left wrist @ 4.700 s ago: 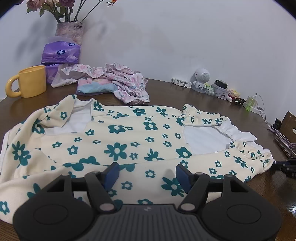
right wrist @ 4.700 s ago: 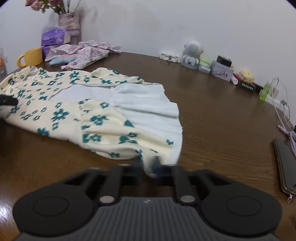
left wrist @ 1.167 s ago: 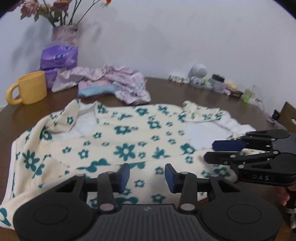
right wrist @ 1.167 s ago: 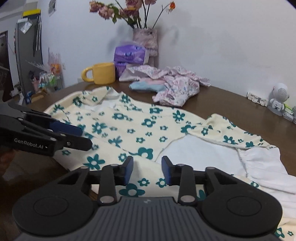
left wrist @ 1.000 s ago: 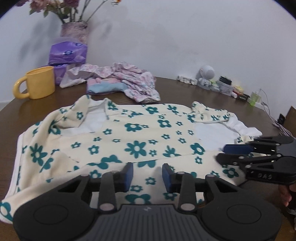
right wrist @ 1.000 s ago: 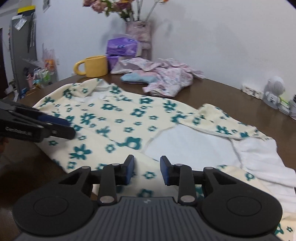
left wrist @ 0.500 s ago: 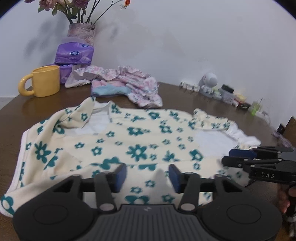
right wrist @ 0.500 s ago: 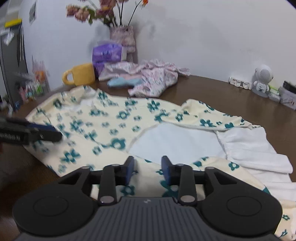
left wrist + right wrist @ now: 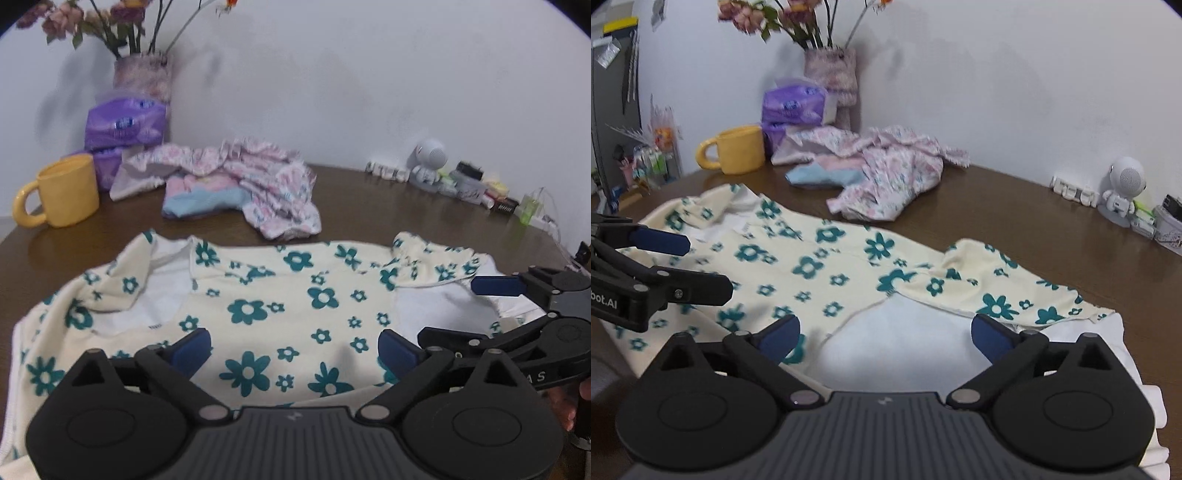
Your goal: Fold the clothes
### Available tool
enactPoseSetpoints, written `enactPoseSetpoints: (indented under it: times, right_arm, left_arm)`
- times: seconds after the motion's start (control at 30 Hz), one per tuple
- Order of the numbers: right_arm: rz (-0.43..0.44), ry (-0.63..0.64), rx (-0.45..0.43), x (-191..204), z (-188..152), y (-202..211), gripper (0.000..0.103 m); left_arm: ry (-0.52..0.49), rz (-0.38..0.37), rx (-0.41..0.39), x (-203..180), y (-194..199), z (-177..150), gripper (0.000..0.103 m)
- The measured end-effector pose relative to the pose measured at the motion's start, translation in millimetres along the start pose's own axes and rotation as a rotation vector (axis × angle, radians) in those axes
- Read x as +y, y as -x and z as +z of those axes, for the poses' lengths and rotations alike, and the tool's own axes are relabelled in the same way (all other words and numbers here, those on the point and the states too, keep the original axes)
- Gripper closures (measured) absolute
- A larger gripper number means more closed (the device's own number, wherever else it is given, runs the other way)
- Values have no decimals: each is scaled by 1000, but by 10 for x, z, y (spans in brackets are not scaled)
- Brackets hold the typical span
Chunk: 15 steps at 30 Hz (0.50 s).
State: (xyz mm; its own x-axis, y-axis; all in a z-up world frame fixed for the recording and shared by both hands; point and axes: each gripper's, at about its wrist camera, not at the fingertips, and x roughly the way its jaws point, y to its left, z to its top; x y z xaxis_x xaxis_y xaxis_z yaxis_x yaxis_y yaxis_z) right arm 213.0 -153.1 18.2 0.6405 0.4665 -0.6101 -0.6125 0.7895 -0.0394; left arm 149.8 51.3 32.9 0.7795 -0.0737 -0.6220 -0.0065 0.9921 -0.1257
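Garment first: the flower-print dress (image 9: 280,306) lies spread flat on the desk (image 9: 1015,206), its long axis running crosswise to both pairs of tongs, neck end toward the yellow mug (image 9: 59,195) and white skirt hem toward the right. The left tongs (image 9: 295,347) hang over its near edge at mid-body, the right tongs (image 9: 884,334) over the skirt end; both gape wide and hold nothing, each nearest its own half.
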Motion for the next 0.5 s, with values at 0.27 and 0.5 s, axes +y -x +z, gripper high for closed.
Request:
enactPoseSetpoints:
  times: [0.27, 0.5]
  right_arm:
    - [9, -20, 60, -125, -67, -205, 1]
    - [37, -33, 43, -185, -126, -219, 1]
  left_arm:
    - [11, 42, 30, 39, -200, -53, 3]
    - [-65, 83, 13, -49, -244, -123, 0]
